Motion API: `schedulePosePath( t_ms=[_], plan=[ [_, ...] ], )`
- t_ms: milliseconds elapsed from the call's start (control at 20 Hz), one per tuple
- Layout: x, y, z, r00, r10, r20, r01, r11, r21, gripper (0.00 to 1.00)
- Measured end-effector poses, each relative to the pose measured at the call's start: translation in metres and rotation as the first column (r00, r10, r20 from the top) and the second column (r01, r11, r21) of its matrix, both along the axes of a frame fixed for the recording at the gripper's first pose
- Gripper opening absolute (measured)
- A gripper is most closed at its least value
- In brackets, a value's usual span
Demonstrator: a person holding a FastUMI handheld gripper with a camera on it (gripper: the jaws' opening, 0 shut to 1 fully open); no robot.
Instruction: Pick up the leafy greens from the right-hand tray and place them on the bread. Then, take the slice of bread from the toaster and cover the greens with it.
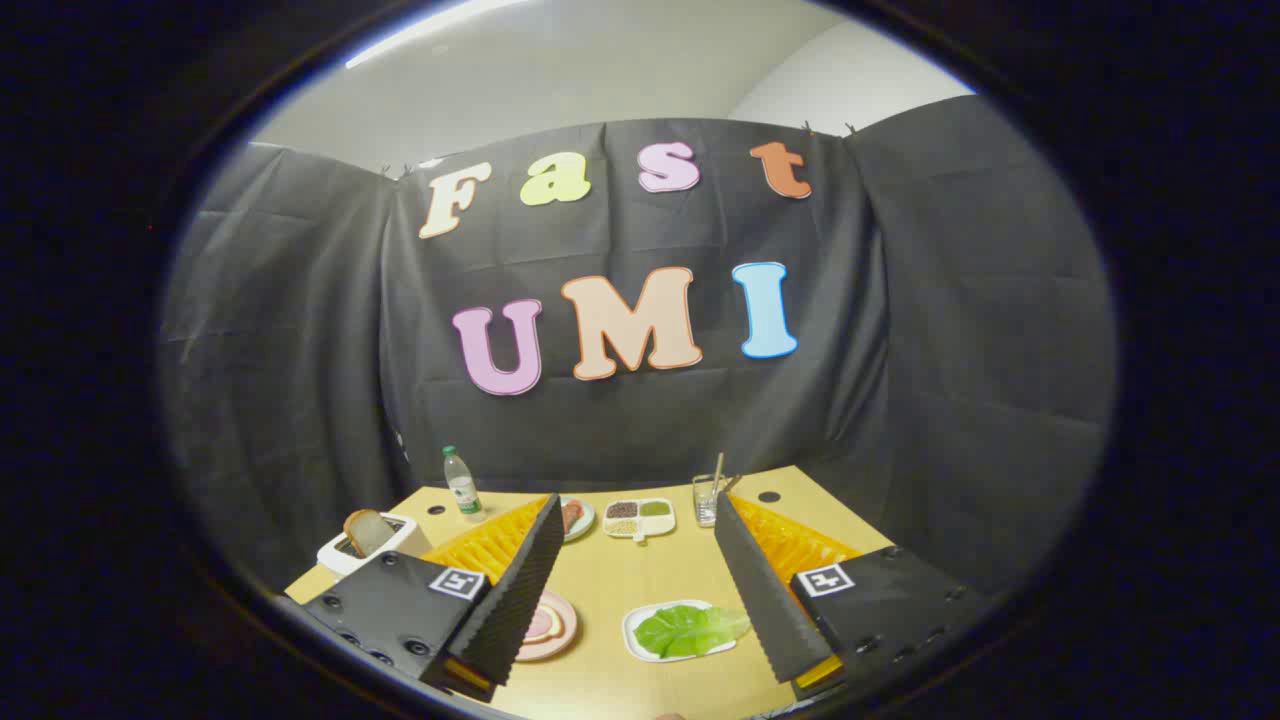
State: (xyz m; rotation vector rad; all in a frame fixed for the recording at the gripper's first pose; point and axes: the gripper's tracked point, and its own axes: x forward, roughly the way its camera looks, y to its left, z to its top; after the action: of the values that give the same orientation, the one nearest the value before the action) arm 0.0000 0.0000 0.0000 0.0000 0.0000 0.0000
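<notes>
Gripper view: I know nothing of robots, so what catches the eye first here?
The open gripper frames the scene, holding nothing. Between its fingers lie bright greens on a white tray. Beyond the left finger, a bread slice stands in a white toaster.

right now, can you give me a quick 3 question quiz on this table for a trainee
1. True or false: the tool is shut on the leafy greens.
2. What sticks up out of the toaster? A) a slice of bread B) a fork C) a bottle
3. Fill in: the greens lie on a white ____ between the fingers.

Key
1. False: the fingers stand wide open, touching nothing.
2. A: the slice of bread.
3. Tray.
</notes>
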Motion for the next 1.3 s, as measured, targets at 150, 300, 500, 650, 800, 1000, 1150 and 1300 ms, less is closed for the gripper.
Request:
schedulePosePath(
  t_ms=[150,300,500,650,800,1000,1150,1300],
  plan=[
    [-0.002,0.000,0.002,1.000,-0.025,0.015,0.025,1.000,0.019,0.97],
    [-0.009,-0.007,0.005,0.998,-0.063,0.028,0.062,0.998,0.016,0.97],
    [-0.023,-0.018,0.005,0.992,-0.119,0.037,0.119,0.993,0.019,0.97],
    [-0.032,-0.024,0.003,0.987,-0.155,0.037,0.154,0.988,0.016,0.97],
    [-0.038,-0.029,0.000,0.983,-0.178,0.035,0.179,0.984,-0.010,0.97],
    [-0.036,-0.028,-0.009,0.985,-0.174,0.006,0.174,0.985,-0.015,0.97],
    [-0.033,-0.033,-0.017,0.988,-0.153,-0.034,0.152,0.988,-0.034,0.97],
    [-0.028,-0.040,-0.023,0.989,-0.127,-0.077,0.123,0.991,-0.056,0.97]
  ],
)
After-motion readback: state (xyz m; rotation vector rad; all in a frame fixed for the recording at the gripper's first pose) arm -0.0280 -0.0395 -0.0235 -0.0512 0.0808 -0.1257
